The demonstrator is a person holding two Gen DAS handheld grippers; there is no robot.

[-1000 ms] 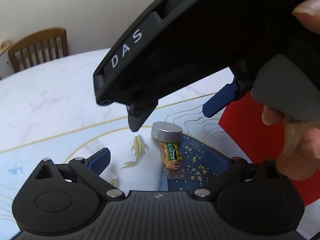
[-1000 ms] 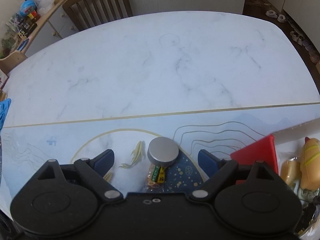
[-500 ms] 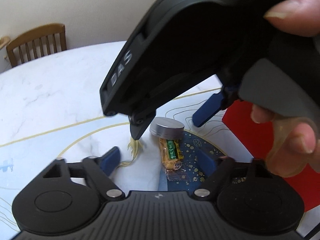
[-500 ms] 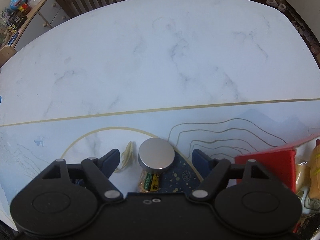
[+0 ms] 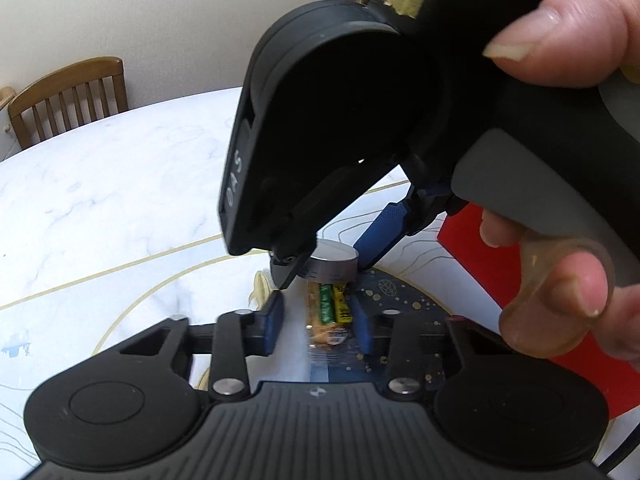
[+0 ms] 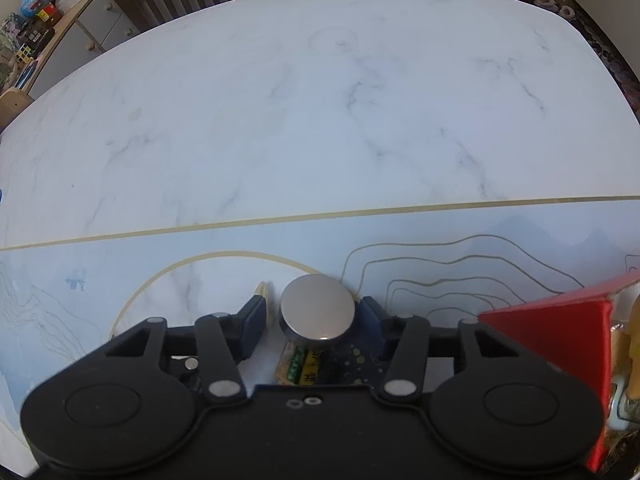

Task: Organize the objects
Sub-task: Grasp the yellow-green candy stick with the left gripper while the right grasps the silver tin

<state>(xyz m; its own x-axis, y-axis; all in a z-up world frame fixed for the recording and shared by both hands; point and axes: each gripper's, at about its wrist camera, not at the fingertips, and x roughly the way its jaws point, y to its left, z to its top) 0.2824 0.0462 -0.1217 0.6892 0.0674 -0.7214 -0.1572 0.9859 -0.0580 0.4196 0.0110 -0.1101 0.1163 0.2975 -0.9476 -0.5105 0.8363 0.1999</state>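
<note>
A flat round silver tin (image 5: 332,260) (image 6: 318,306) lies on the printed mat, against the far end of a wrapped candy (image 5: 326,308) (image 6: 300,366) with a green and yellow label. My right gripper (image 6: 314,316) points steeply down with the tin between its blue pads. Its jaws are closing, and a thin gap still shows at the tin's left side. In the left wrist view my left gripper (image 5: 320,322) straddles the candy. Its jaws are closing too, with bare mat between the left pad and the wrapper. A hand holds the right gripper (image 5: 322,270) overhead.
A red box (image 5: 500,280) (image 6: 560,340) stands just right of both grippers, with yellowish toys behind it at the right edge. The mat (image 5: 400,300) lies on a white marble table (image 6: 320,100). A wooden chair (image 5: 68,96) and a cluttered shelf (image 6: 32,20) stand beyond.
Both pairs of jaws have narrowed a lot. The right gripper has come down so its fingers flank the tin, and the left pads have drawn in beside the candy.
</note>
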